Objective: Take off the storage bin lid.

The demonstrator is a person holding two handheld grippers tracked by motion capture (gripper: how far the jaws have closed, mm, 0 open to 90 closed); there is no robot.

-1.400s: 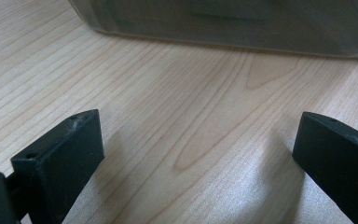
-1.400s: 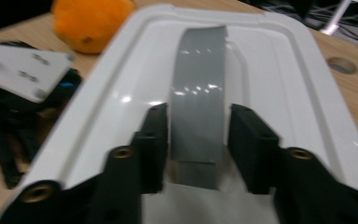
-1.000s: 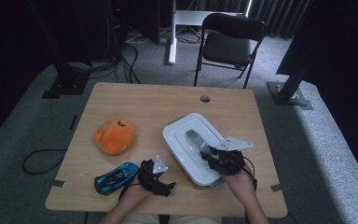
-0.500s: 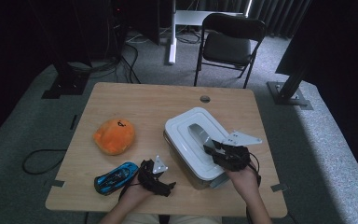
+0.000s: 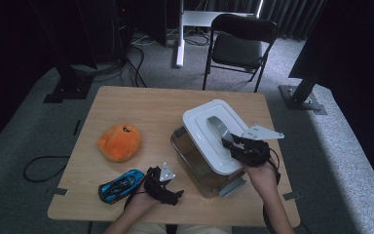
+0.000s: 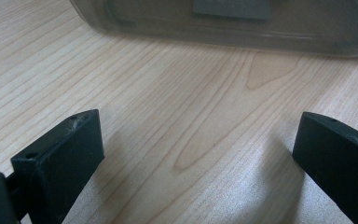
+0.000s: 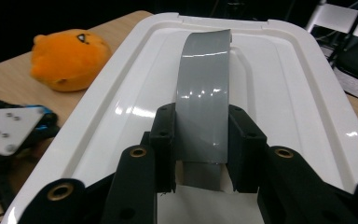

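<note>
- orange plush toy (image 5: 119,142): rests on the wooden table (image 5: 141,109), left of centre.
- blue toy car (image 5: 121,184): lies near the front edge, just beside the left gripper.
- left gripper (image 5: 163,184): set low over the table, jaws spread wide with bare wood between them; it grips nothing.
- clear bin (image 5: 197,161): stands right of centre, its top partly uncovered on the left side.
- white lid (image 5: 209,134): lifted and tilted above the bin, held by its grey handle (image 7: 203,100).
- right gripper (image 5: 233,144): jaws clamped on the grey handle from both sides.
</note>
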